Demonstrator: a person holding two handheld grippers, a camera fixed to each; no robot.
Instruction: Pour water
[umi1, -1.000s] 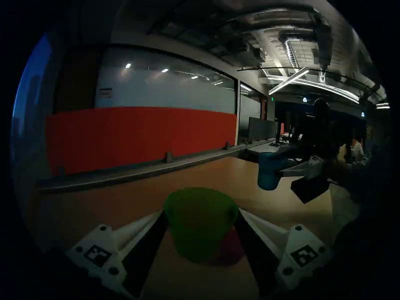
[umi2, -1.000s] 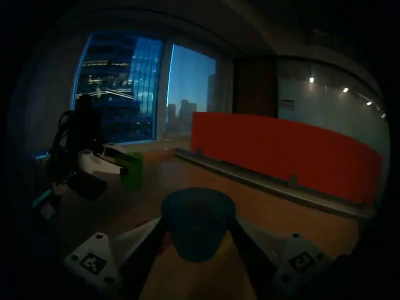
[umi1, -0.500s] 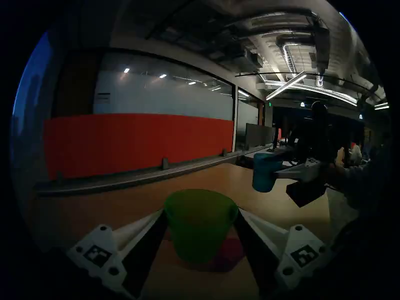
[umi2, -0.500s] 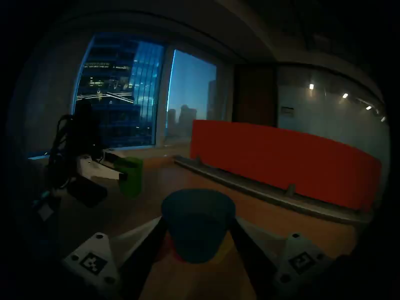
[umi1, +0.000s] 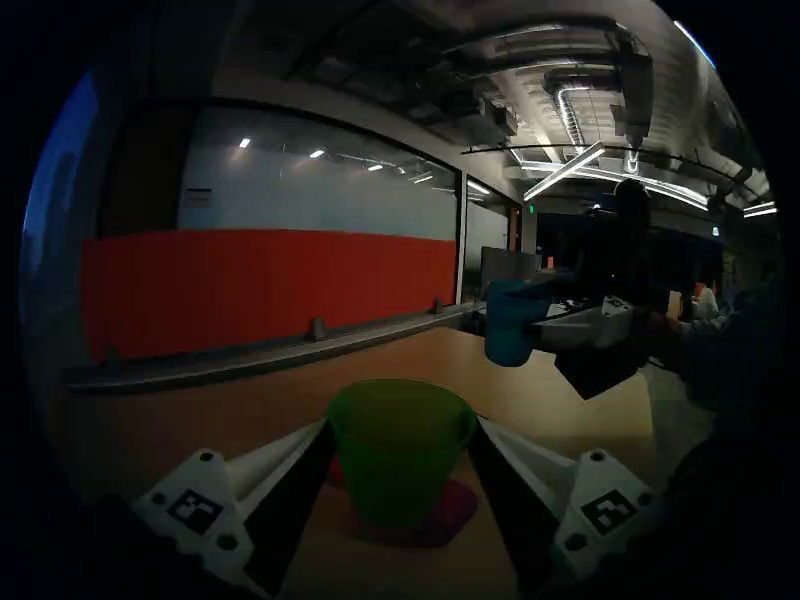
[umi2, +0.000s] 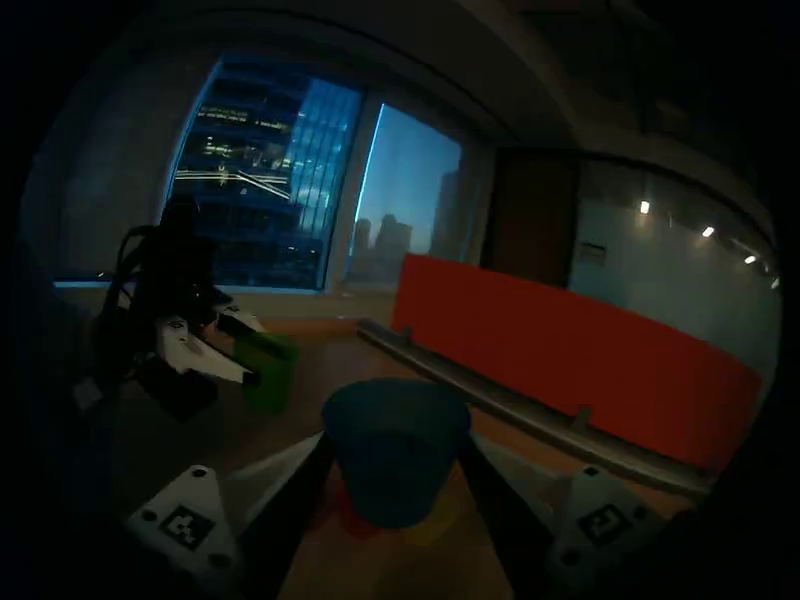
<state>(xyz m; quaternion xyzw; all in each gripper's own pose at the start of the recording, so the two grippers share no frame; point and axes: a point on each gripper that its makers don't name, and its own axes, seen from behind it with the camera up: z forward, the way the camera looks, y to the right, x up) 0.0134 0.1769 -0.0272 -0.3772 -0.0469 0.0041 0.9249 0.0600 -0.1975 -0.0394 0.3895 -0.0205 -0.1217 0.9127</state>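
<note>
In the left gripper view a green cup (umi1: 401, 450) stands upright between my left gripper's (umi1: 401, 462) fingers, which are shut on it above the wooden table (umi1: 220, 420). A pink coaster (umi1: 450, 503) lies on the table under it. Farther right the right gripper (umi1: 540, 328) holds a blue cup (umi1: 508, 322) in the air. In the right gripper view the blue cup (umi2: 396, 452) sits upright in my right gripper (umi2: 396, 462), shut on it. At the left the left gripper (umi2: 240, 368) carries the green cup (umi2: 267, 372).
A red partition (umi1: 260, 280) with a grey rail runs along the table's far edge. Tall windows (umi2: 290, 200) with a city at dusk stand behind the left gripper. A coloured coaster (umi2: 360, 515) lies below the blue cup. A person's arm (umi1: 710, 350) is at the right.
The right gripper has lifted the blue cup and brought it left, closer to the green cup. The left gripper has risen slightly with the green cup.
</note>
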